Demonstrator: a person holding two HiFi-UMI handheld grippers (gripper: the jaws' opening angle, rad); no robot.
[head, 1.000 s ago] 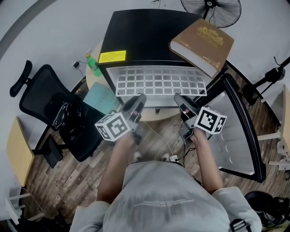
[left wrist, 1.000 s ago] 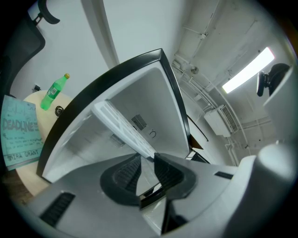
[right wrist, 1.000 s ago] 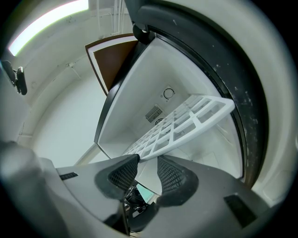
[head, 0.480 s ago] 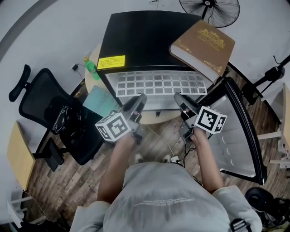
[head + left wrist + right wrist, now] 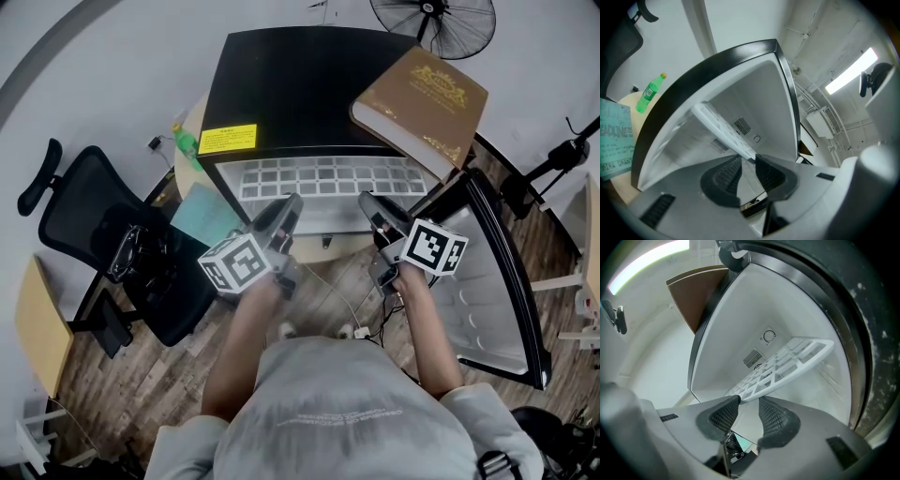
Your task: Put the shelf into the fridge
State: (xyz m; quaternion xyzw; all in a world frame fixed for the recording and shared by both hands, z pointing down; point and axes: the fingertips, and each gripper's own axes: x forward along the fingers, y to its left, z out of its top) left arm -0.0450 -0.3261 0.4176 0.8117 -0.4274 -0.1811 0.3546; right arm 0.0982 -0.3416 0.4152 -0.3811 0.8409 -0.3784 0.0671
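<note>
The white grid shelf (image 5: 323, 176) lies level, its far part inside the black mini fridge (image 5: 300, 84) and its near edge sticking out. My left gripper (image 5: 291, 202) is shut on the near edge at the left, and my right gripper (image 5: 367, 201) is shut on it at the right. In the left gripper view the shelf (image 5: 723, 129) runs edge-on from my left gripper (image 5: 747, 161) into the white fridge interior (image 5: 759, 89). The right gripper view has the shelf (image 5: 783, 363) reaching from my right gripper (image 5: 749, 404) toward the back wall (image 5: 754, 310).
The fridge door (image 5: 497, 272) stands open at the right. A brown book (image 5: 419, 96) lies on the fridge top. A round table with a teal sheet (image 5: 206, 214) and a green bottle (image 5: 187, 141) sits left of the fridge, beside a black office chair (image 5: 103, 244). Cables lie on the floor.
Both grippers have pushed the shelf further into the fridge, so less of the grid shows in front of the opening. The grips are unchanged.
</note>
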